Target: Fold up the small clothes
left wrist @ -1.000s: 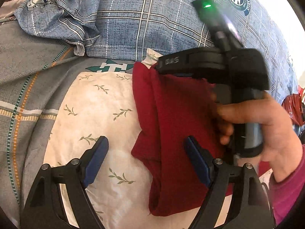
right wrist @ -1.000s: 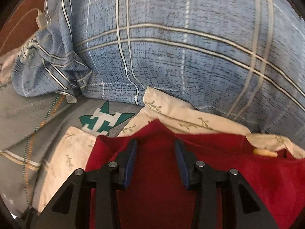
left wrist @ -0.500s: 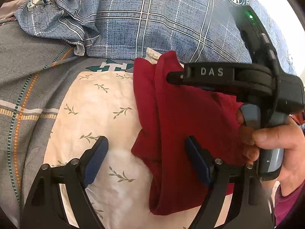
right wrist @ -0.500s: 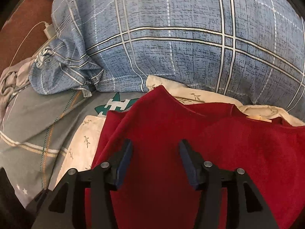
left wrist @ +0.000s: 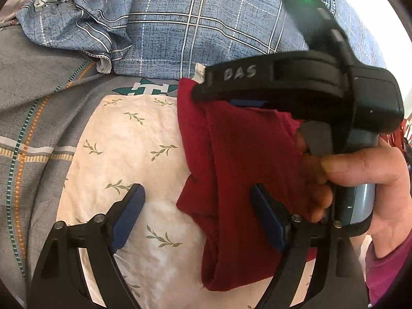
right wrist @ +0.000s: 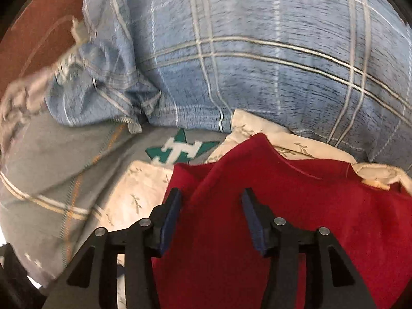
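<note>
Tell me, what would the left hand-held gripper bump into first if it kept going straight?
Probably the white leafy cloth, just beside the red garment. The left hand-held gripper is open; depth is hard to judge.

The red garment (left wrist: 239, 154) is partly hidden by the right gripper (left wrist: 247, 103); the plaid pillow (right wrist: 257, 51) is motion-blurred.

The left gripper (left wrist: 197, 213) points steeply downward with its jaws spread wide, nothing pressed between the blue pads. The right gripper (right wrist: 209, 215), also tilted down, has just been opening its jaws (they stand about half apart, pads free). A hand (left wrist: 360, 180) wraps the right gripper's handle, index finger on its trigger.
</note>
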`<act>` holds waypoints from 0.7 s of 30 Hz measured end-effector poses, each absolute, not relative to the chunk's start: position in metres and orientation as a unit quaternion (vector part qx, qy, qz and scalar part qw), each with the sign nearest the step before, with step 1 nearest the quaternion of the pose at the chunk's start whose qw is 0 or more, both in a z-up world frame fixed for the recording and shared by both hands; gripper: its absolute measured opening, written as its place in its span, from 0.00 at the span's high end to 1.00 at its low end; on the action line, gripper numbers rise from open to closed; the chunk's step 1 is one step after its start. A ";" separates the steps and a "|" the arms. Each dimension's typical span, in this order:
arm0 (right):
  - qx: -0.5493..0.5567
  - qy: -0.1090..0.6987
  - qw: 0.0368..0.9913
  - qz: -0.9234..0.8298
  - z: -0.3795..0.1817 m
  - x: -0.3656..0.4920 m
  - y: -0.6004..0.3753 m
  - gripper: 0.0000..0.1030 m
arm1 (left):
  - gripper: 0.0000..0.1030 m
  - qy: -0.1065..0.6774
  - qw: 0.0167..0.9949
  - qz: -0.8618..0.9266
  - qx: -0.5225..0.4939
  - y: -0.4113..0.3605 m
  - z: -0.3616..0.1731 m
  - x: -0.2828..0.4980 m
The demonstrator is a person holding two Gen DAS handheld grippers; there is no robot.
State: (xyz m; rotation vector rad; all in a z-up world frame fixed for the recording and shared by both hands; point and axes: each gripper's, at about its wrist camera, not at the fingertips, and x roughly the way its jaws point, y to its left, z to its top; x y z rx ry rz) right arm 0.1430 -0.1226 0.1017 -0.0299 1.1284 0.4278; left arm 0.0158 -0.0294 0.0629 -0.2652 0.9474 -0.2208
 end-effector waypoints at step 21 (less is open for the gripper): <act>0.009 0.511 0.830 0.225 0.130 0.118 -0.163 0.84 | 0.18 0.424 0.863 -0.179 -0.210 -0.039 0.068 0.031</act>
